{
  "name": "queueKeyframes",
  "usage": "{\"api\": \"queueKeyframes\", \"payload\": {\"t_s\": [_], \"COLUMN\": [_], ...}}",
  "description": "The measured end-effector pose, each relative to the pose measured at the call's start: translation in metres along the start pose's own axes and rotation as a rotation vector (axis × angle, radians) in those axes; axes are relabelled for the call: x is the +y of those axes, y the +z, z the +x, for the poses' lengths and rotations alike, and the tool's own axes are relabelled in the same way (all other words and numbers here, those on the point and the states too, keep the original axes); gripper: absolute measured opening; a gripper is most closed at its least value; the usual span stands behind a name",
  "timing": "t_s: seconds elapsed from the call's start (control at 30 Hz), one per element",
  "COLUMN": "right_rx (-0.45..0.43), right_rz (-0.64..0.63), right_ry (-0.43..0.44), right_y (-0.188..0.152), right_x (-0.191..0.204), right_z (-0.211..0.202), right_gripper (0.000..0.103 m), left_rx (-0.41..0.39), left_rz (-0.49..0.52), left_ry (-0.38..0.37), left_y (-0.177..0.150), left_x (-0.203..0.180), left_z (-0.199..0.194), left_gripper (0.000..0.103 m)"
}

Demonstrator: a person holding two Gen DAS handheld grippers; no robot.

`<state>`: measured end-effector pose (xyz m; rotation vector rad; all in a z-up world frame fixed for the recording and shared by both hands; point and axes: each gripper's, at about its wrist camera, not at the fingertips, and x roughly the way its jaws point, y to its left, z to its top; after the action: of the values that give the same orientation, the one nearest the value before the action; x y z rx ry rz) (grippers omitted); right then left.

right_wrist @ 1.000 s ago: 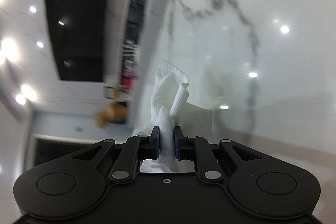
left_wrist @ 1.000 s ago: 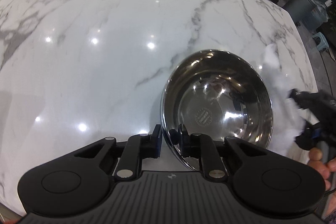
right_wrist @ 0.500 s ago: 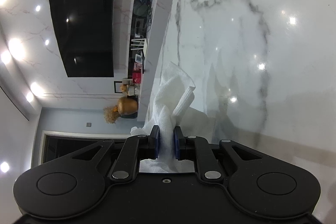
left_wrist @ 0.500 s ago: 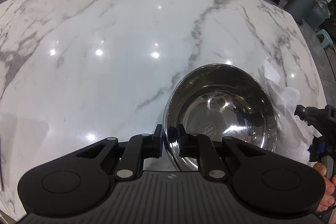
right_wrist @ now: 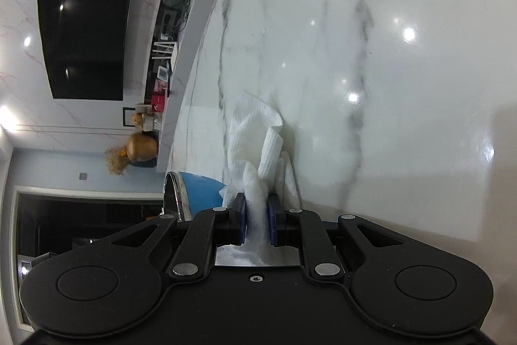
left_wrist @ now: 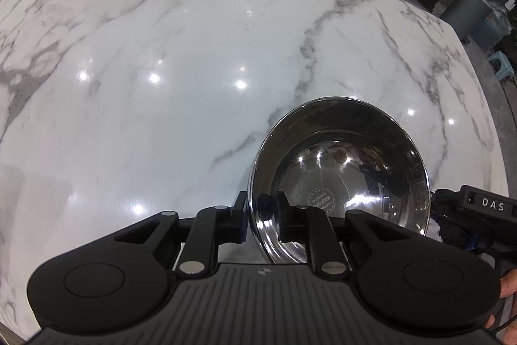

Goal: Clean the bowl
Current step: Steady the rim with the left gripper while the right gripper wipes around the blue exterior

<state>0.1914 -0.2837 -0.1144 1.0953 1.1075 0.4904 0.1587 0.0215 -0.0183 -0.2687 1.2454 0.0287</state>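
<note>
Marble countertop [left_wrist: 194, 70], steel bowl [left_wrist: 339, 170], "DAS" label [left_wrist: 492, 205]

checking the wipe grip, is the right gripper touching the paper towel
Touching. The right wrist view shows the paper towel pinched between the right gripper's blue pads, bunched up with no gap on either side.

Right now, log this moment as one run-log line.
left gripper: jaws opening, astride steel bowl rim | right gripper: shut on paper towel | bowl on marble counter
</note>
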Motion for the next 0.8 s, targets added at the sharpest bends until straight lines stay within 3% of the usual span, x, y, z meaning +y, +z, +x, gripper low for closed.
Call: {"api": "queueKeyframes", "payload": {"t_s": [0.07,0.13,0.43,0.7,0.8], "right_rx": [0.001,0.001,-0.003,-0.032,-0.068], "right_rz": [0.001,-0.001,-0.006,-0.035,-0.036], "right_ry": [-0.001,-0.002,-0.01,0.002,0.056], "right_y": [0.0,0.0,-0.001,0.001,0.003], "right_x": [0.0,-0.001,-0.001,0.005,0.006], "right_z": [0.0,-0.002,-0.005,-0.012,-0.02], "right_gripper": [0.012,0.012,0.012,0.013,0.013], "left_rx": [0.012,0.015,0.046,0.048,0.041], "left_rz": [-0.033,-0.065,-0.101,-0.041,-0.002], "left_ry": [0.004,0.014,-0.013,0.006,0.02], "left_y": [-0.003,-0.006,-0.017,-0.017,-0.014], "left_x": [0.004,0.007,0.004,-0.005,-0.007], "left_z": [0.001,0.002,-0.001,-0.003,-0.005], "left_gripper": [0.034,0.04,0.039,0.027,0.022]}}
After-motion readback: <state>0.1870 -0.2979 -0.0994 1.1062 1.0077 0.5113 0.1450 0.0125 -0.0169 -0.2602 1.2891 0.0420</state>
